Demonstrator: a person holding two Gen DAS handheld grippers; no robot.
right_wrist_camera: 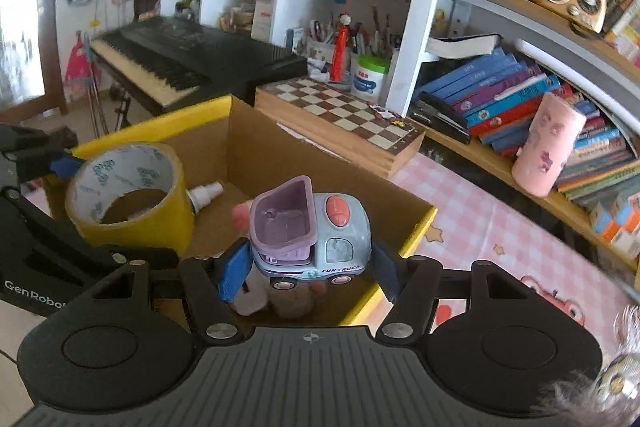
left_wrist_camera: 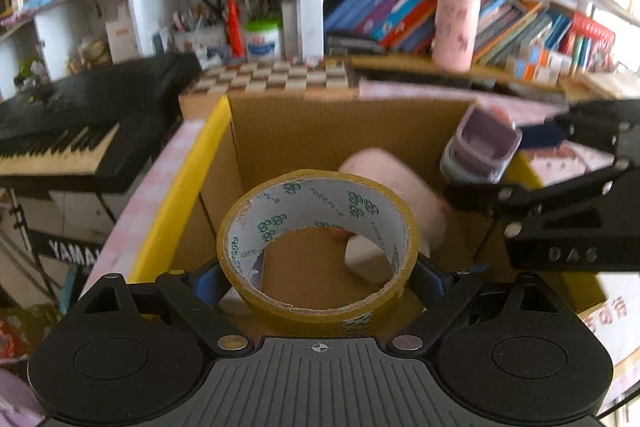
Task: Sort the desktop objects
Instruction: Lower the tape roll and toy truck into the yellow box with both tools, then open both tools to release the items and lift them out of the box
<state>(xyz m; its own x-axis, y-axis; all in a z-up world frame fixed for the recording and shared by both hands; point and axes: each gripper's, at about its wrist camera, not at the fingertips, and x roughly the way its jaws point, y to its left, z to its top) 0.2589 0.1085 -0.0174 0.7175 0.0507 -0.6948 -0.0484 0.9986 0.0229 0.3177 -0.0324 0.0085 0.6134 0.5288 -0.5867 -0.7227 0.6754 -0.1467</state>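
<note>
Over the open brown cardboard box point(right_wrist_camera: 320, 163), the yellow tape roll point(left_wrist_camera: 318, 247) is clenched by the left gripper point(left_wrist_camera: 318, 277) and the lilac-and-blue toy truck point(right_wrist_camera: 310, 233) by the right gripper point(right_wrist_camera: 310, 273); both should be lowered before release

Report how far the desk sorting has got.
Done: a spray bottle and some pink items already lie in the cardboard box. In hand: the left claw holds a tape roll and the right claw a toy truck, both over the box, not yet released. Left: dropping both; a pink cup stands on the shelf, perhaps not part of the job.
</note>
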